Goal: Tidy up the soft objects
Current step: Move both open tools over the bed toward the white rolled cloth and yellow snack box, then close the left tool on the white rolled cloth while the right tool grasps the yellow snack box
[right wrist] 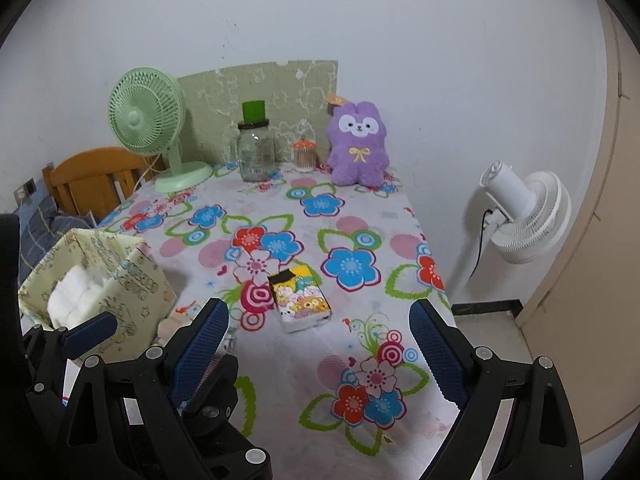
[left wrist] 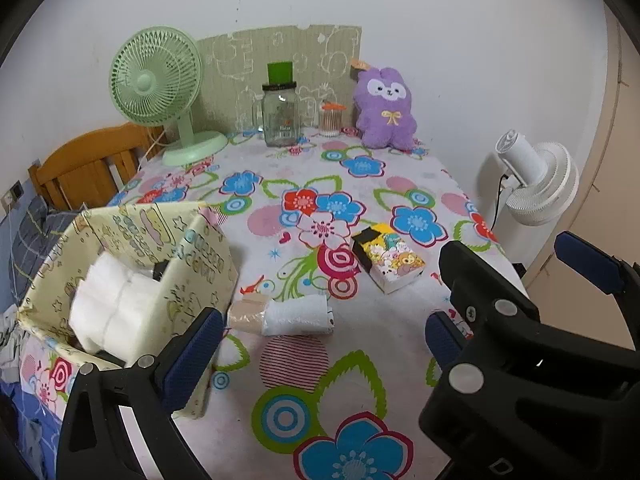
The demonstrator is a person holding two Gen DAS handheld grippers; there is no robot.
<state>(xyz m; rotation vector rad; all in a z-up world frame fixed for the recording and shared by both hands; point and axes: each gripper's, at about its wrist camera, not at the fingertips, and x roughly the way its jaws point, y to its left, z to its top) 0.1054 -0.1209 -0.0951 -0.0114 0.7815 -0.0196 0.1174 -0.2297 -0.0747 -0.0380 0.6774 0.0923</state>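
**Towel roll ahead of left hand-held gripper**

Left hand-held gripper (left wrist: 320,332) spread wide, empty, above worktop (left wrist: 360,360). Towel roll (left wrist: 298,314) lies on its side between and just beyond the fingers, beside box (left wrist: 192,264) that holds white pads (left wrist: 116,312). Right hand-held gripper (right wrist: 320,344) also wide, empty; tissue pack (right wrist: 300,298) lies ahead of it. Plush (left wrist: 384,110) stands at far edge.

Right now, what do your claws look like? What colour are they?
Both claws are alike: the left claw and right claw have chunky black plastic arms joined by round silver rivets. Each finger ends in a dark blue bumpy rubber pad. No cables show.
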